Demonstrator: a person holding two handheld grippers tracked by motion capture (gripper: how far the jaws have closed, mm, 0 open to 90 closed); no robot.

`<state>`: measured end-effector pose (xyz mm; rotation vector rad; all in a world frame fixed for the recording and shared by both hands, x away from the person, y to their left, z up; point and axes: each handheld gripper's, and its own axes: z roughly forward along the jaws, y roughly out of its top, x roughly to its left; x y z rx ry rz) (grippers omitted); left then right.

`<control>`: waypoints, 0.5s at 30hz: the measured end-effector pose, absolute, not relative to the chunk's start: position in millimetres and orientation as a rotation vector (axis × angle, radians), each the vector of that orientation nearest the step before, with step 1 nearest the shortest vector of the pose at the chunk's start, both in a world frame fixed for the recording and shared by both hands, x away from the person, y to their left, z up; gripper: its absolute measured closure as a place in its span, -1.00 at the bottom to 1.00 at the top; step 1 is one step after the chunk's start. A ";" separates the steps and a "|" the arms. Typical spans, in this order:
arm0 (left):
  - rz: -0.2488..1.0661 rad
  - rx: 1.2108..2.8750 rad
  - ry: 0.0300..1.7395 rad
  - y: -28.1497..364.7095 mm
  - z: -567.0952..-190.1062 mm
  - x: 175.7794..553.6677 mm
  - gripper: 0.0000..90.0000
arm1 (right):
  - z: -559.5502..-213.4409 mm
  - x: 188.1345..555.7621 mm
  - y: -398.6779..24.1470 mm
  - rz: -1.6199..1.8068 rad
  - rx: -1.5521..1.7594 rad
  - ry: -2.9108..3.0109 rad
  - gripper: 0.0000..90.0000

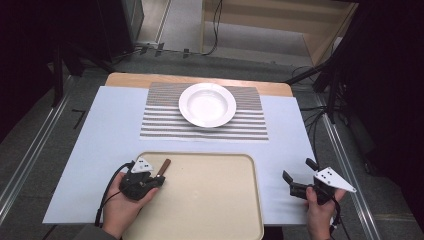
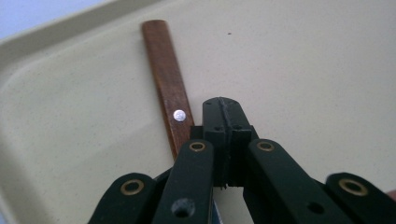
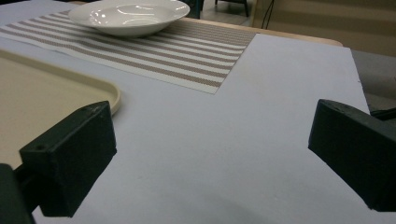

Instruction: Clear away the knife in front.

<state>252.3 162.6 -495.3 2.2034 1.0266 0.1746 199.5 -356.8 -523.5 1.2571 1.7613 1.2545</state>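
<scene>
On a table (image 1: 90, 150) covered in a smooth pale-blue sheet, we see a large beige tray (image 1: 210, 200) at the near edge, rectangular with rounded corners and a low raised rim, its matte surface faintly speckled. Beyond it lies a woven mat (image 1: 160, 120) in brown and white stripes, and on the mat sits a glossy white bowl (image 1: 207, 104), round, shallow and wide-rimmed, with nothing in it. A strip of bare wooden tabletop shows at the far edge.

The tray holds one thing: a flat wooden handle (image 2: 166, 79), reddish-brown with a rounded tip and a small silver rivet, lying near the tray's near-left corner. We cannot tell what kind of utensil it belongs to, since the rest is hidden under the tool.

Our left gripper (image 2: 223, 126) hangs over that corner of the tray, its black jaws pressed together with no gap; the handle runs just beside them, and we cannot tell whether they pinch any part of it. Our right gripper (image 1: 298, 175) hangs over the bare sheet to the right of the tray, jaws spread wide and holding nothing.
</scene>
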 end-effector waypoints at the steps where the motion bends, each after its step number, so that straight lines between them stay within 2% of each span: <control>1: 0.168 2.196 1.028 164.7 -495.8 252.6 0.98 | -523.3 199.3 -357.0 1.256 1.260 1.763 -1.00; 15: 0.131 2.117 1.069 200.4 -494.7 256.5 0.99 | -522.8 196.1 -368.1 1.337 1.331 1.710 -1.00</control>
